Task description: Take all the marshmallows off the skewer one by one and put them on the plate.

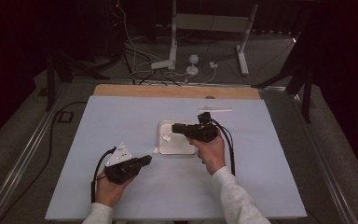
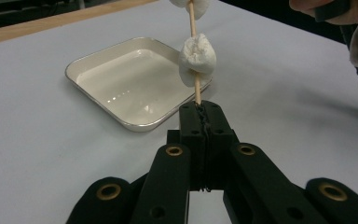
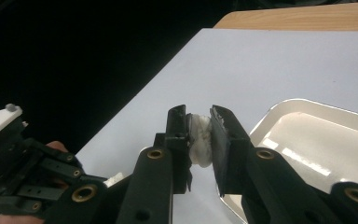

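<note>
left gripper [image 2: 204, 108] fingers clamp skewer [image 2: 194, 28] | right gripper [image 3: 199, 122] fingers squeeze marshmallow [image 3: 200, 140], apparently threaded

Lab-like recording space, dark curtained walls, floor cables [image 1: 135, 58], metal stand [image 1: 209, 23], covered table [image 1: 121, 116]

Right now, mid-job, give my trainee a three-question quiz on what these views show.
1. True or false: the left gripper is shut on the wooden skewer.
2. What does the right gripper squeeze? A) a marshmallow B) a spoon C) a grape
3. In the left gripper view, what does the white tray hold?

Key:
1. True; a marshmallow on the skewer sits just above the jaws.
2. A; the white marshmallow in its jaws is pressed between the pads.
3. Nothing; its inside is bare.
</note>
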`<state>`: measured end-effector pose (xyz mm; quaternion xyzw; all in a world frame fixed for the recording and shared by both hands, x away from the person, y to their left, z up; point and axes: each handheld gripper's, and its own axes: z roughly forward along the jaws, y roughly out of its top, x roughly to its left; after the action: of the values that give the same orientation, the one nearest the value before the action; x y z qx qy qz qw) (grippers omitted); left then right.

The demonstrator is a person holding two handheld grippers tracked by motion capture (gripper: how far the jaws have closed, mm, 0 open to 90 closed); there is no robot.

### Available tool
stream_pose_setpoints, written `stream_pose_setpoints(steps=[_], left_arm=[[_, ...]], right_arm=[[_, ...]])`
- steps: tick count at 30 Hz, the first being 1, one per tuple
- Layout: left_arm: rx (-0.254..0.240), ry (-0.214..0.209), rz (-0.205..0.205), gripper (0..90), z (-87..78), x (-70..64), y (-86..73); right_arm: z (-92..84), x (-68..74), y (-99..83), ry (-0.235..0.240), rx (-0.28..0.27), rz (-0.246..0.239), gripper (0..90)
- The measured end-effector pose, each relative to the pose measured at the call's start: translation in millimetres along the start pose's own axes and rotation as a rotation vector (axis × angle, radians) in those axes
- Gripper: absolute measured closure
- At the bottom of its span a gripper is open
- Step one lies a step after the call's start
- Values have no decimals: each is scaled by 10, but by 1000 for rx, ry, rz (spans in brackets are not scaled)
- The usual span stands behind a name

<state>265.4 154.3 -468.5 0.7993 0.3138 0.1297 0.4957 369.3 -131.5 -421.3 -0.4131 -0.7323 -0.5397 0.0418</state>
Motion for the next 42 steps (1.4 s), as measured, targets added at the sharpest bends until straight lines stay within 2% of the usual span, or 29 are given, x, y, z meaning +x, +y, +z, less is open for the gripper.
stream_pose_setpoints(steps=[10,14,18,22,24,27,30,32,36,37,40,42], left_arm=[[20,17,10,900,9,-14,2],[21,18,-2,900,-7,12,-13],[49,35,10,900,27,-12,-20],[54,48,16,900,35,-24,-9],[57,51,19,900,38,-22,-9],[67,56,20,900,51,-22,-15],[65,63,19,900,51,-31,-12],[74,74,29,900,56,-40,-6],[75,87,24,900,52,-38,-3],[74,87,23,900,50,-34,-5],[68,89,17,900,36,-23,-4],[66,89,13,900,35,-21,-6]], right_arm=[[0,21,2,-69,-35,-26,824],[-29,-4,17,-75,-54,-16,872],[-15,10,15,-82,-34,-43,884],[5,-18,13,-38,-22,-29,827],[26,-17,5,-27,-9,-33,720],[45,-2,-6,-14,-3,-43,695],[121,39,-23,-80,61,-101,692],[157,37,-32,-106,80,-113,697],[193,34,-46,-148,102,-136,701],[197,36,-48,-164,104,-144,651],[202,35,-51,-181,105,-150,621],[210,30,-52,-166,115,-135,628]])
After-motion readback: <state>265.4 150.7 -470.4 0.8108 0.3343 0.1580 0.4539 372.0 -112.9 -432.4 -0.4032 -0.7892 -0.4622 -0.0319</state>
